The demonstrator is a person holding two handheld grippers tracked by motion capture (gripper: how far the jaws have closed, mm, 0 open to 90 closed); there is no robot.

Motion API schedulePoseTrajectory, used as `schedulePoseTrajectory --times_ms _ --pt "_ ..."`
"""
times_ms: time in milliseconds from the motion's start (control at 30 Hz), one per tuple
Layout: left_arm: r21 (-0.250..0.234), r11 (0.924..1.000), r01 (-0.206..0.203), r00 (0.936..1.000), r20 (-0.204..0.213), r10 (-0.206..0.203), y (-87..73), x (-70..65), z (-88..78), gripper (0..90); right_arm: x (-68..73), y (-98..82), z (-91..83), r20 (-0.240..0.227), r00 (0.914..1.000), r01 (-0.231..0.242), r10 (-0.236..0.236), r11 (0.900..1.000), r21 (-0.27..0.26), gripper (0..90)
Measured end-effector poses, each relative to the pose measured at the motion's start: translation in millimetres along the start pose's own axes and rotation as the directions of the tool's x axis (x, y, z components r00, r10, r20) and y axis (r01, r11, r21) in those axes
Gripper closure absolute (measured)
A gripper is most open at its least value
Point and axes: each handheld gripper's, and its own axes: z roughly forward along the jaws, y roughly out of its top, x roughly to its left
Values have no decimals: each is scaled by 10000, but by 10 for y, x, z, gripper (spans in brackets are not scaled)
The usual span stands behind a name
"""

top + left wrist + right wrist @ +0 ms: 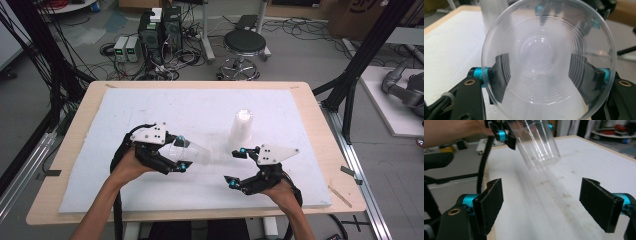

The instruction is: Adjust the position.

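Observation:
My left gripper (181,152) is shut on a clear plastic cup (192,151), held on its side above the white foam board (150,107), its base pointing right. In the left gripper view I look into the cup's mouth (536,57), and a black pad (500,75) presses its wall on each side. A second clear cup (241,127) stands mouth-down at the board's middle. My right gripper (236,167) is open and empty near the front right. In the right gripper view its jaws (544,205) stand wide apart, with the held cup (536,145) farther off.
The foam board lies on a wooden table (80,115). A thin wooden stick (340,196) lies at the table's right front corner. Beyond the far edge are a black stool (244,45), computer boxes (160,30) and cables. Black frame posts (360,55) rise at the right.

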Motion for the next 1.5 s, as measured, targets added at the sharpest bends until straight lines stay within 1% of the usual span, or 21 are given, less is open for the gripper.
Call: schedulePoseTrajectory --times_ms 100,200,300,333,367,400,433,467,500,633,667,700,733,767,800,833,867,933,1067,1200,1500 --pt "981 9950 -173 9998 -9 175 79 84 20 336 -20 -94 -51 410 9987 -300 297 9995 67 190" --pt "1553 9877 -156 9999 0 158 121 147 51 335 -43 -200 -99 979 9931 -658 642 9977 134 190" --pt "2250 9741 -210 9998 -24 221 160 215 85 334 -92 -328 -151 1655 9808 -1079 1030 9939 211 190" --pt "2370 9713 -172 9998 -7 179 167 235 93 333 -132 -402 -189 1964 9717 -1371 1316 9904 151 190" --pt "2451 9694 -153 9999 3 157 172 247 99 333 -132 -402 -189 1964 9717 -1371 1316 9904 151 190" --pt "2650 9641 -171 9999 40 166 177 264 108 334 -157 -464 -220 2450 9578 -1589 1503 9872 156 191" --pt "2863 9579 -198 9998 32 197 185 279 115 334 -157 -464 -220 2450 9578 -1589 1503 9872 156 191" --pt "3083 9510 -227 9997 52 222 191 292 123 334 -184 -514 -243 2916 9415 -1822 1691 9831 179 190" --pt "3337 9424 -243 9997 45 242 198 306 133 334 -184 -514 -243 2916 9415 -1822 1691 9831 179 190" --pt "4198 9073 -238 9997 13 256 228 370 171 334 -231 -603 -283 3633 9097 -2197 2012 9755 96 190" --pt "4607 8871 -287 9995 8 319 247 400 187 334 -246 -635 -302 3941 8951 -2330 2086 9724 145 191" --pt "4607 8871 -287 9995 8 319 247 400 187 334 -246 -635 -302 3941 8951 -2330 2086 9724 145 191" --pt "4812 8763 -243 9997 31 259 255 426 198 334 -269 -666 -314 4144 8861 -2352 2073 9718 167 190" --pt "4812 8763 -243 9997 31 259 255 426 198 334 -269 -666 -314 4144 8861 -2352 2073 9718 167 190" --pt "5257 8501 -305 9994 22 345 270 457 211 334 -276 -692 -315 4282 8769 -2479 2182 9687 140 190" --pt "5257 8501 -305 9994 22 345 270 457 211 334 -276 -692 -315 4282 8769 -2479 2182 9687 140 190" --pt "5354 8441 -282 9994 -10 340 268 462 222 334 -293 -724 -310 4305 8776 -2422 2111 9701 181 190" --pt "5737 8185 -309 9994 32 355 278 475 236 333 -295 -750 -300 4268 8804 -2392 2068 9707 230 191" --pt "6070 7941 -317 9994 66 349 254 486 275 333 -311 -781 -282 4222 8828 -2399 2061 9704 279 190" --pt "6248 7801 -324 9992 34 388 250 498 289 334 -307 -818 -264 4227 8843 -2325 1982 9721 306 190" --pt "6207 7832 -372 9988 -18 488 300 491 262 334 -294 -826 -271 4315 8810 -2257 1938 9739 235 190"
